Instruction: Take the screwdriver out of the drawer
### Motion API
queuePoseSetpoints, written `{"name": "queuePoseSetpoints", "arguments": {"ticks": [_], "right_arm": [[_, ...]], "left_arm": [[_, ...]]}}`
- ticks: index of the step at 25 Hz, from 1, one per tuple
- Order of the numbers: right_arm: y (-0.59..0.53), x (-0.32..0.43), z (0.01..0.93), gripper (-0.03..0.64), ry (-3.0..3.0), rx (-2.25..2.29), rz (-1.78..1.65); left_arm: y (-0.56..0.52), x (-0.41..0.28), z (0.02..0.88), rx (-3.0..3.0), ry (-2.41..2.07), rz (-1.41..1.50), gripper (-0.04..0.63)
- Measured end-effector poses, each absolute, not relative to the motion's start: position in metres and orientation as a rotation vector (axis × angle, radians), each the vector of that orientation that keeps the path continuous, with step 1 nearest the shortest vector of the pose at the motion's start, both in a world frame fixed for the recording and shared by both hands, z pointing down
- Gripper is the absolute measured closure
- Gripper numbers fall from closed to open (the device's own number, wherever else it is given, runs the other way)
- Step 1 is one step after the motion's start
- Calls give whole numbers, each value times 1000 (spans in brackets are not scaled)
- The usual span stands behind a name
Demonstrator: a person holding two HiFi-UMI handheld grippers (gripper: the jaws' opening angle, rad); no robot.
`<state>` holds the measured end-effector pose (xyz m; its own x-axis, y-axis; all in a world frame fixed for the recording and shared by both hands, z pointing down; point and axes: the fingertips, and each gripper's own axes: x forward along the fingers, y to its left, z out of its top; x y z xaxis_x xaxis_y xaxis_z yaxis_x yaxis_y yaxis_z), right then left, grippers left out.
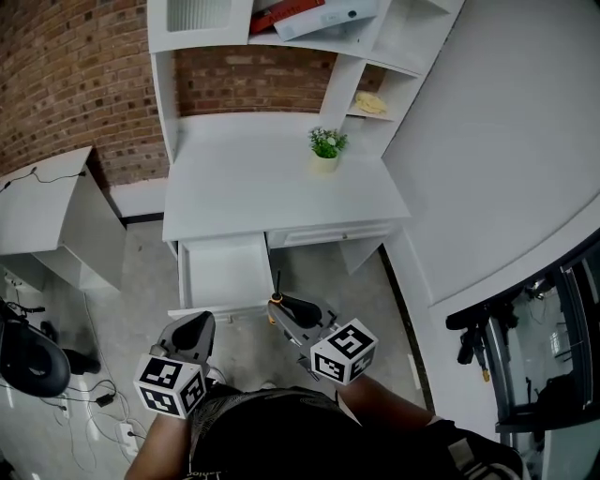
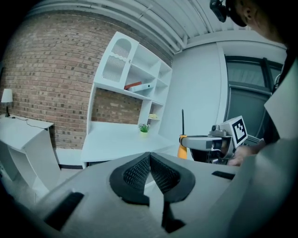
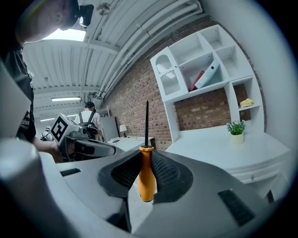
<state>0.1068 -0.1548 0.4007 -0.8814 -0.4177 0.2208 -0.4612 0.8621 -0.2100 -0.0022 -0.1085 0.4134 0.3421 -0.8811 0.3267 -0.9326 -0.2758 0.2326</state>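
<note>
The screwdriver [image 3: 146, 174] has an orange handle and a thin black shaft that points straight up. My right gripper [image 3: 145, 171] is shut on its handle. In the head view the right gripper [image 1: 282, 309] holds the screwdriver [image 1: 276, 292] in the air, just in front of the open drawer [image 1: 225, 272], whose inside looks bare and white. The left gripper view shows the screwdriver [image 2: 183, 139] off to the right, beside the marker cube. My left gripper [image 2: 150, 163] is shut with nothing between its pads; in the head view the left gripper [image 1: 190, 331] hangs below the drawer's front.
A white desk [image 1: 272, 183] carries a small potted plant [image 1: 327, 144]. Above it a shelf unit [image 1: 281, 23] holds a red book and boxes. A second drawer [image 1: 328, 234] at the right is closed. A low white table [image 1: 42, 211] stands left, a black chair [image 1: 28, 361] beneath it.
</note>
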Motion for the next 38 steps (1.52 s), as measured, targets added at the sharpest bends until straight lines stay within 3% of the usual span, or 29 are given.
{"name": "queuePoseSetpoints", "arguments": {"ticks": [38], "right_arm": [[-158,97,401,543,-2840,751,386]], "left_arm": [[-118,-9,413,2289,-1527,225,577]]}}
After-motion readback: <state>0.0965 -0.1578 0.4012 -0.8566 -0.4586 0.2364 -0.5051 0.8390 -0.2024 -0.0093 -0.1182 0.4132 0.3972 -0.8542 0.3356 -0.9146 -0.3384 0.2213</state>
